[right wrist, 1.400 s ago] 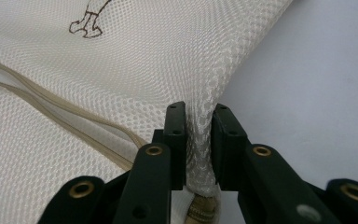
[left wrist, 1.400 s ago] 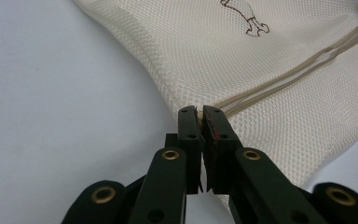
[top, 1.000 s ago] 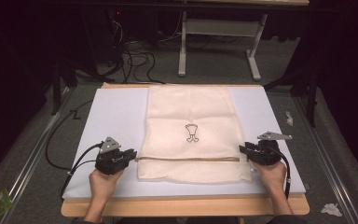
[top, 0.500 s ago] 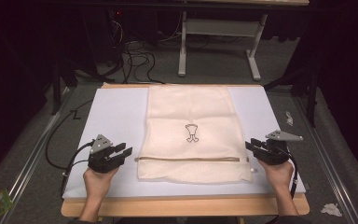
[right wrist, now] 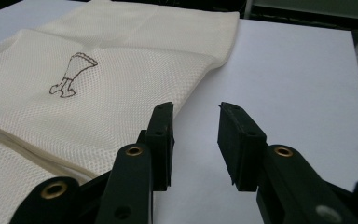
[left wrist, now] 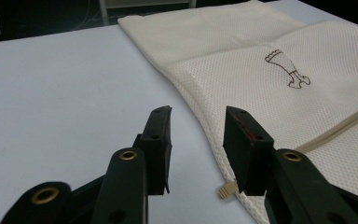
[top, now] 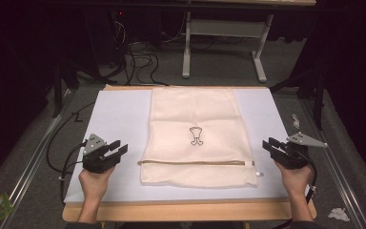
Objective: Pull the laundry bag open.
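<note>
The cream mesh laundry bag with a zip (top: 198, 138) is laid flat on the white table sheet (top: 119, 119). The left gripper (top: 116, 151) is held partly open, its jaws having just been opening, nothing between them. The right gripper (top: 270, 144) is likewise held partly open and empty, just beside the bag's edge.

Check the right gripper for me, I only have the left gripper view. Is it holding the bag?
Observer: No. The right gripper sits just off the mesh bag's right edge, jaws open, nothing between them.
Operator: How far across does the zipper go?
Observer: In the high view the zipper runs the bag's full width, near the person's end.
Operator: Bag centred?
Observer: Roughly. It lies flat mid-way across the white mat, with bare mat on both sides.
</note>
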{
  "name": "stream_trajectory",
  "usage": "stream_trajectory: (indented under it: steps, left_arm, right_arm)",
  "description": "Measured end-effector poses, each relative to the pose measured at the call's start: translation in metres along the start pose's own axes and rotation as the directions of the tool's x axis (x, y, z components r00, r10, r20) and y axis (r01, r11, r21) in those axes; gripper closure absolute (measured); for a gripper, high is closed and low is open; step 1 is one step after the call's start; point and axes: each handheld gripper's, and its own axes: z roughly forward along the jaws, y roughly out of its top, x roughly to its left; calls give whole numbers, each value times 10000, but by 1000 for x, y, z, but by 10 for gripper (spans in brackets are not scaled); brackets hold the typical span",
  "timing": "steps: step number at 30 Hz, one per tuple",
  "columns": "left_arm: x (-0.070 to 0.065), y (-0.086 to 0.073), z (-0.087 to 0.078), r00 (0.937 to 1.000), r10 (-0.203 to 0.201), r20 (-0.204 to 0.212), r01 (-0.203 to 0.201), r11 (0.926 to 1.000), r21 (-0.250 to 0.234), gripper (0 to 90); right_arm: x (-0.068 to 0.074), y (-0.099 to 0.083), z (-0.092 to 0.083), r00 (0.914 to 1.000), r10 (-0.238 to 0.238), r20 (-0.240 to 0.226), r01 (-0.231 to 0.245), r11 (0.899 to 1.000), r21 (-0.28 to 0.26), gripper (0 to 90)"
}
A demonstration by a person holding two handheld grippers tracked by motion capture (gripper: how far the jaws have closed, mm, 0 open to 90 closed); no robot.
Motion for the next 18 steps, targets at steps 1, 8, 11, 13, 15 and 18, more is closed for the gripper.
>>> stream_trajectory:
  steps: [1,8,11,13,15,18]
  left_arm:
    - [1,1,0,10000,-26,-43,26,10000,-4,619]
    - [13,1,0,9991,-400,-149,398,9991,-168,614]
    - [18,2,-2,9984,-496,-268,490,9986,-220,611]
    - [21,2,-1,9980,-544,-332,536,9982,-256,610]
    - [23,2,-1,9975,-572,-422,563,9981,-240,609]
    - [25,0,0,9968,-685,-412,673,9973,-297,609]
  right_arm:
    - [-2,0,0,10000,28,0,-28,10000,-35,673]
    - [-14,1,-3,9995,300,25,-299,9995,-99,679]
    - [-19,2,-5,9989,469,-3,-469,9988,-151,681]
    - [-21,2,-5,9986,524,-8,-524,9986,-84,681]
    - [-24,1,-4,9987,518,26,-518,9987,9,680]
    - [-26,-3,-2,9978,663,10,-663,9978,-41,676]
